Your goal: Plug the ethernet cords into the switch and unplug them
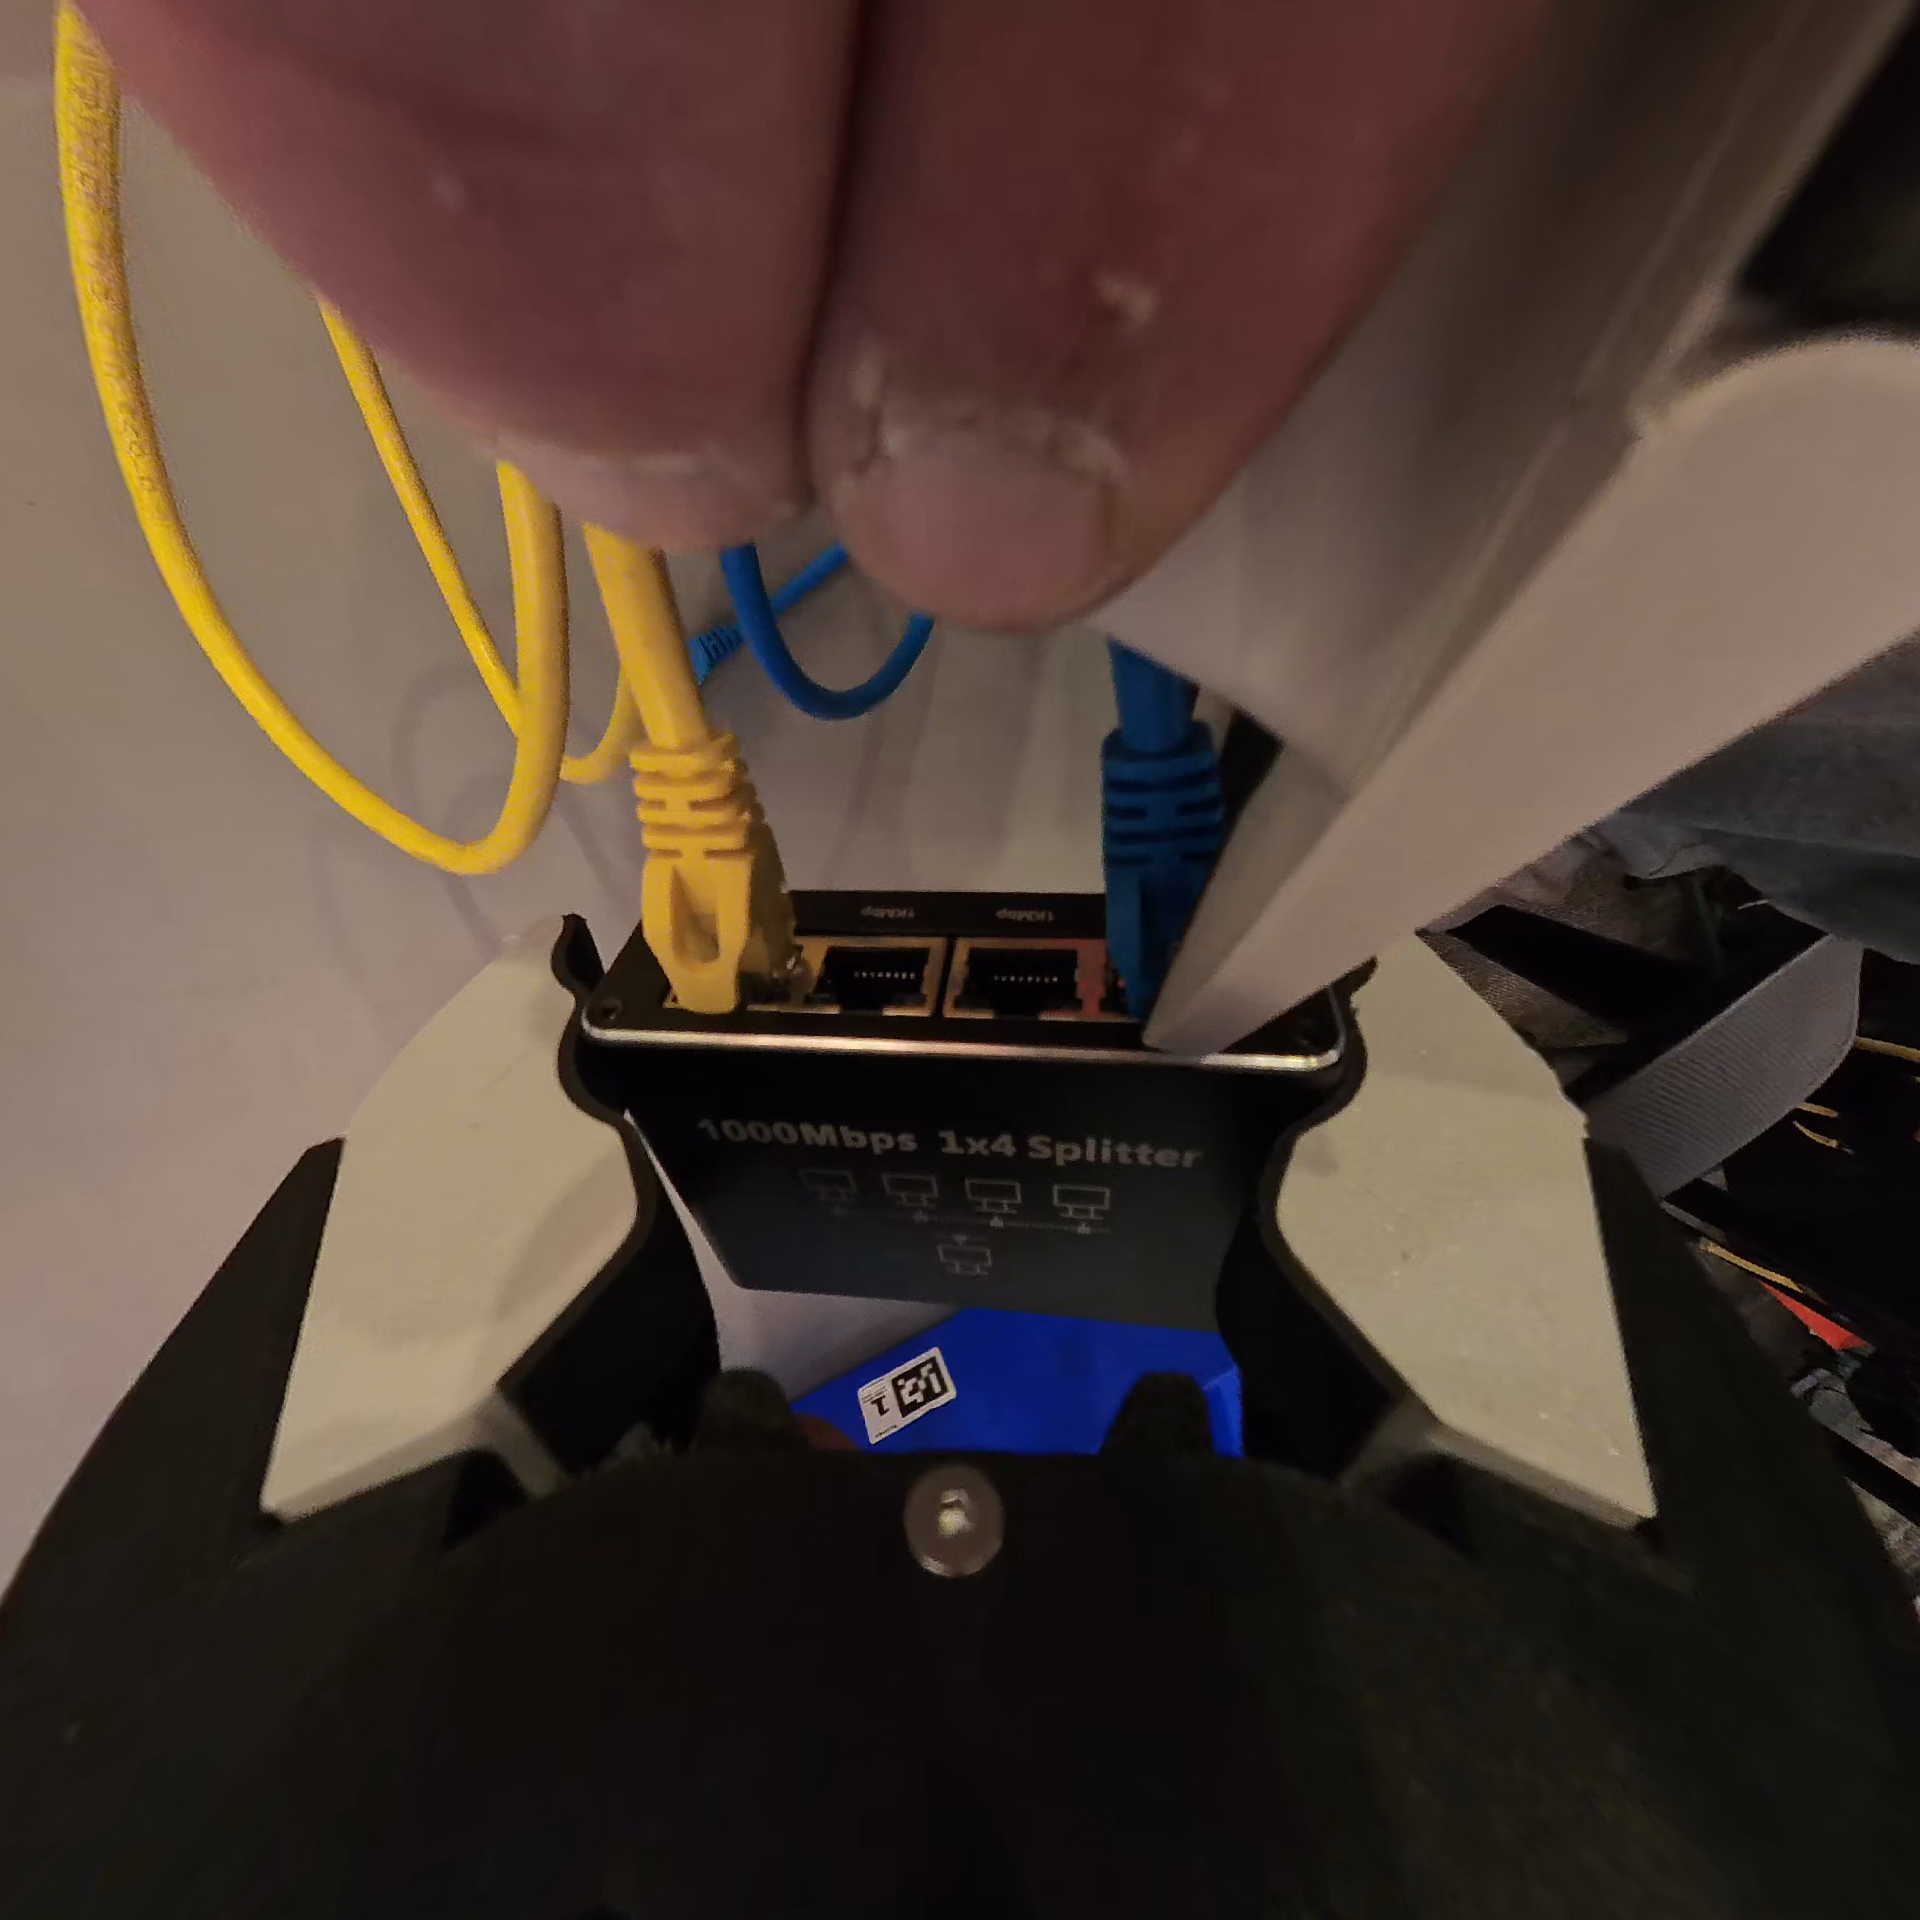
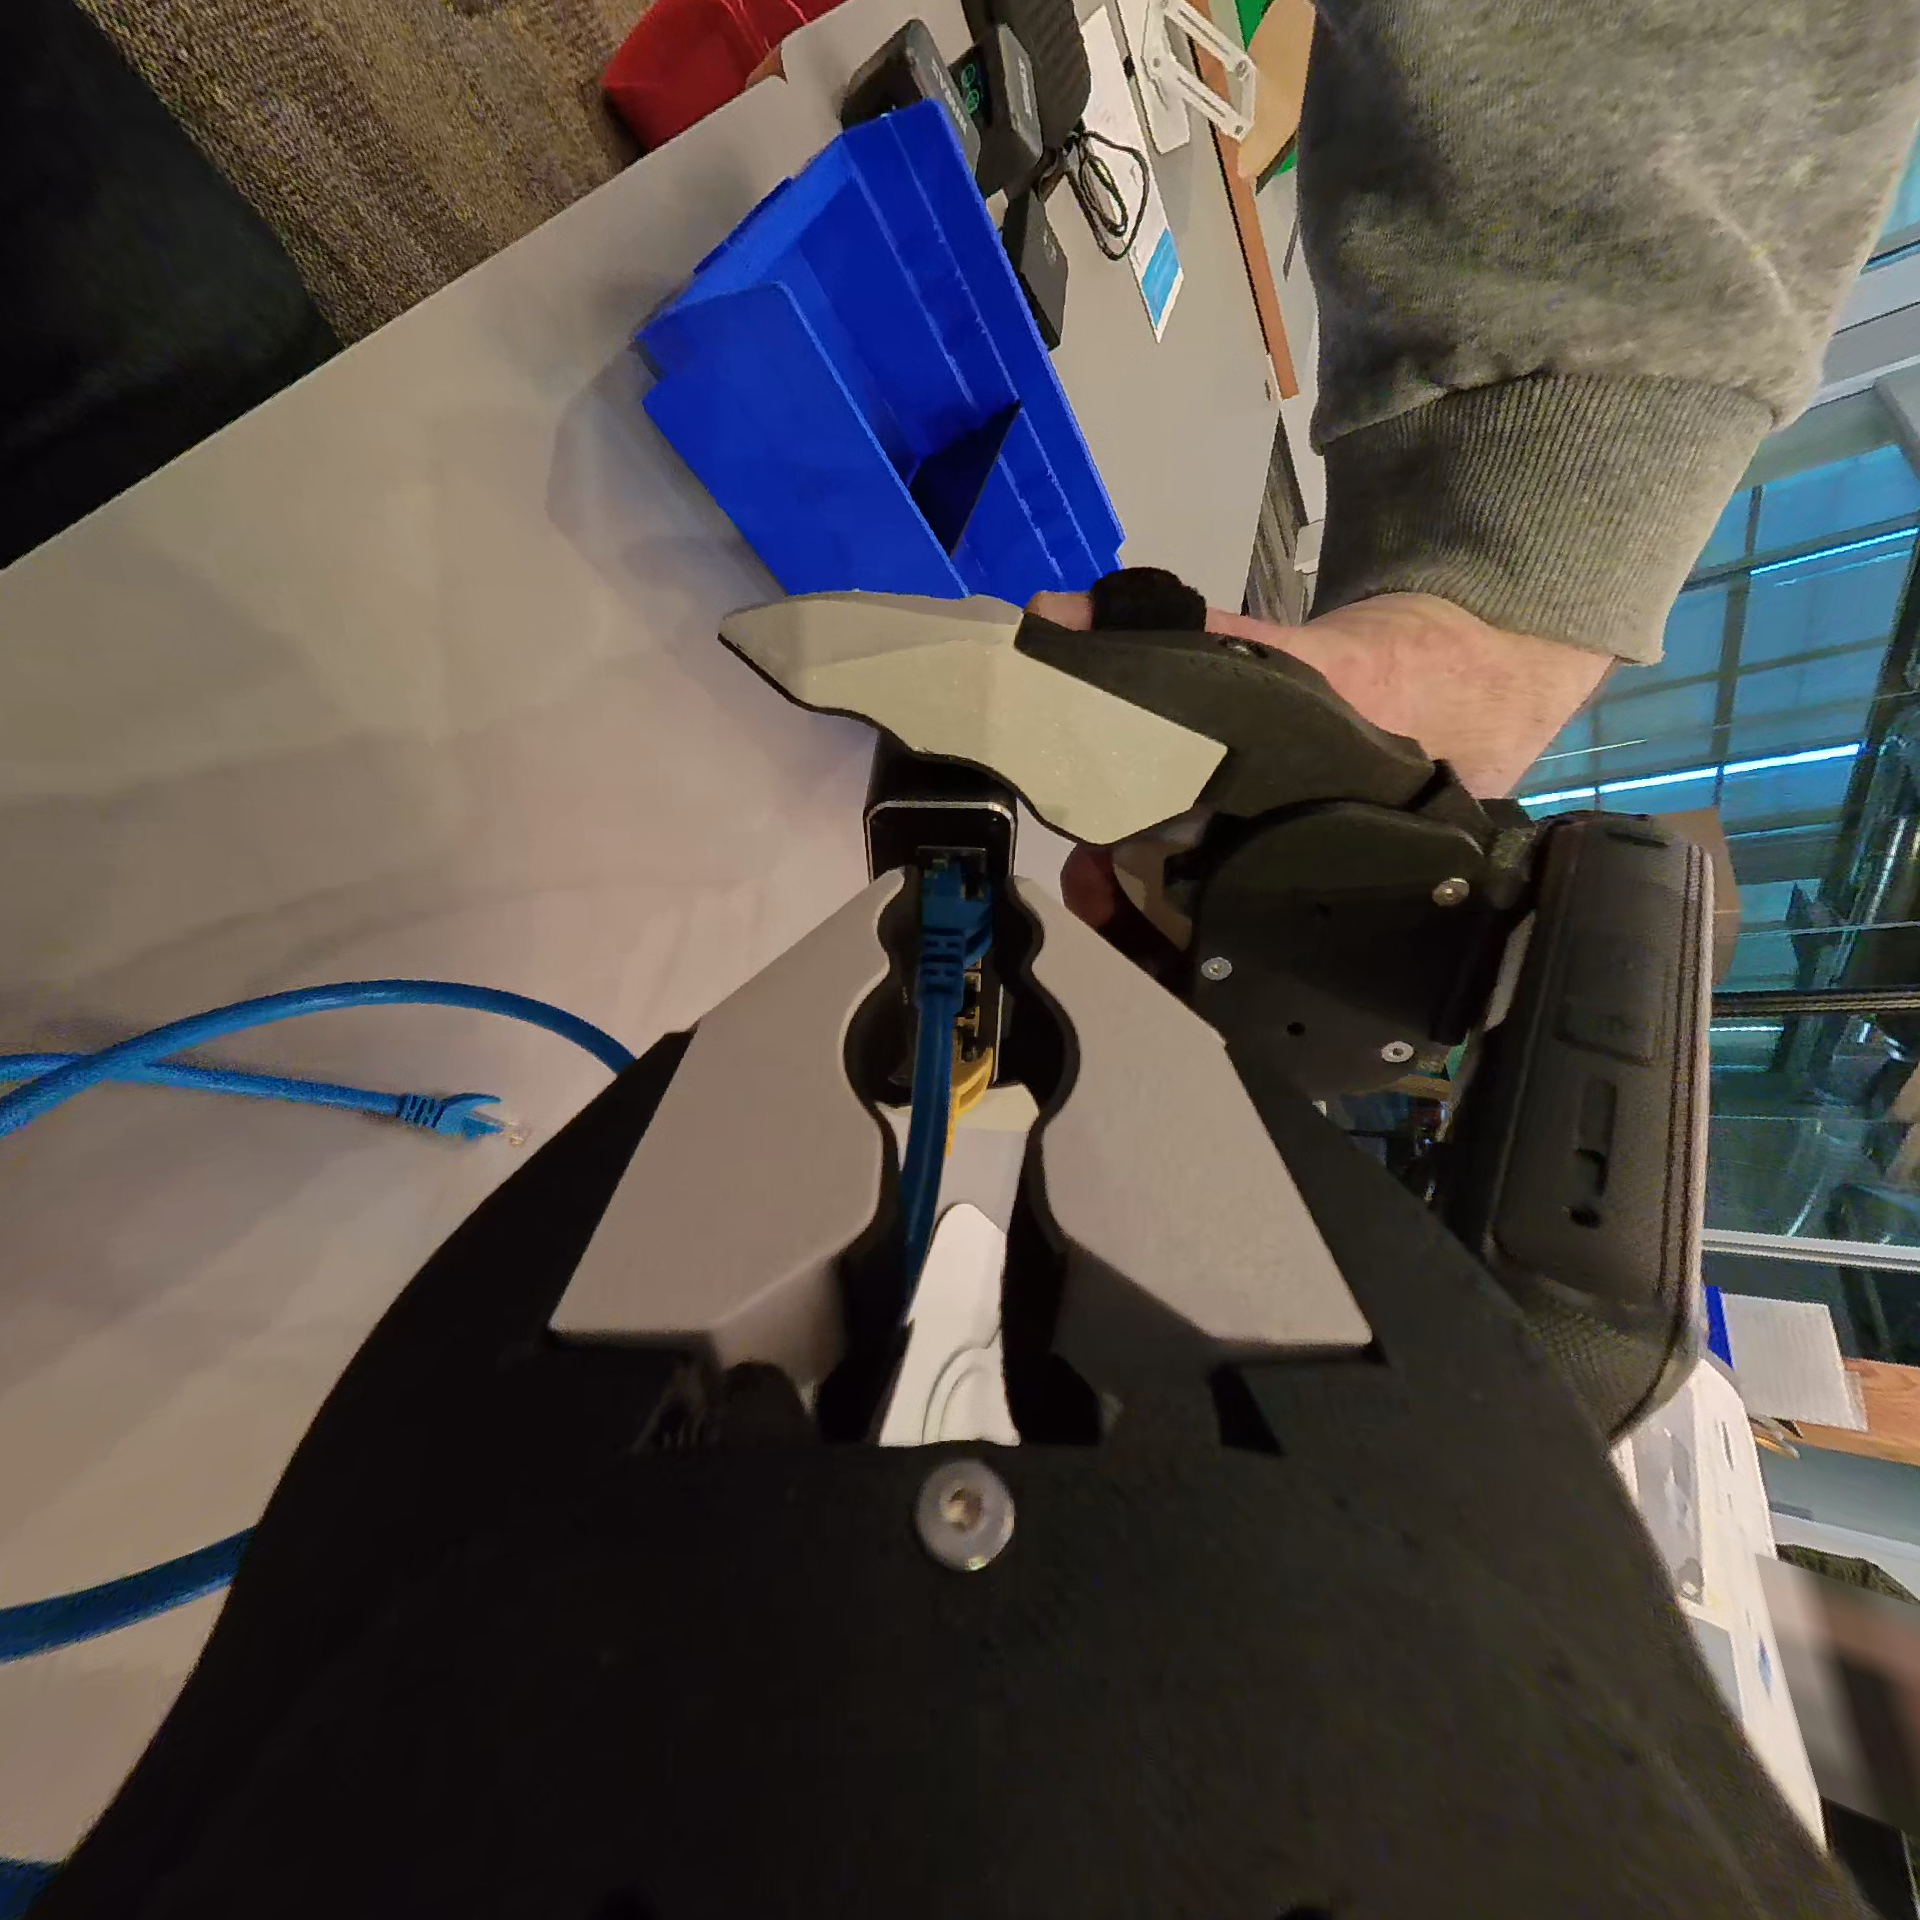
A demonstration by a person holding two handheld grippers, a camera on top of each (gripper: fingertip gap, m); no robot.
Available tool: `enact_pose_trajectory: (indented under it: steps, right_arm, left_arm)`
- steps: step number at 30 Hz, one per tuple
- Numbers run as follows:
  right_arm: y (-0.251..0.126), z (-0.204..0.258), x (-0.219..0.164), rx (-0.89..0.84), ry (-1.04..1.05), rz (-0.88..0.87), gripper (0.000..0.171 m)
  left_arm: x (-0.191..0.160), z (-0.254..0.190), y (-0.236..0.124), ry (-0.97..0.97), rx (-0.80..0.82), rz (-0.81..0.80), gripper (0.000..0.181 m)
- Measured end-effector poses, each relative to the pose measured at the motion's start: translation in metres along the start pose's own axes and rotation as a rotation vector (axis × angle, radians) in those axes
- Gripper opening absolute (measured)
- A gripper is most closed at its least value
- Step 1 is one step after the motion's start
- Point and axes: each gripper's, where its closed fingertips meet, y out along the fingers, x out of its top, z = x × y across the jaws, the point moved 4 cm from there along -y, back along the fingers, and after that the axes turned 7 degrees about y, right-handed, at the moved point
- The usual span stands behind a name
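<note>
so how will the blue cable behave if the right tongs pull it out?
The blue cable likely flops: its slack lies in loose curves on the table. Its ribbed boot looks stiffer, so the right tongs should grip there. The switch seems light and may lift unless the left tongs hold it.

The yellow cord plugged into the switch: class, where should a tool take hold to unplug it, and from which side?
Probably the ribbed boot of the yellow cord, just above its plug in the end port of the switch. Come from the port side, in line with the plug; its release tab must be squeezed, and the boot is its sturdiest part.
</note>
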Motion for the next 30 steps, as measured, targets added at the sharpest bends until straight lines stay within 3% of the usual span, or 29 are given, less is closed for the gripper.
enact_pose_trajectory:
  steps: [8,23,30]
  right_arm:
    - [0.000,0.002,-0.001,0.046,-0.028,0.055,0.009]
    - [-0.001,-0.008,-0.005,-0.186,0.021,0.049,0.009]
    - [0.000,-0.006,-0.003,-0.156,-0.016,0.027,0.013]
  left_arm:
    - [0.001,0.002,0.003,0.009,0.003,0.011,0.128]
    - [0.001,0.007,-0.017,-0.061,0.007,-0.115,0.127]
    - [0.000,0.007,-0.013,-0.062,0.002,-0.104,0.127]
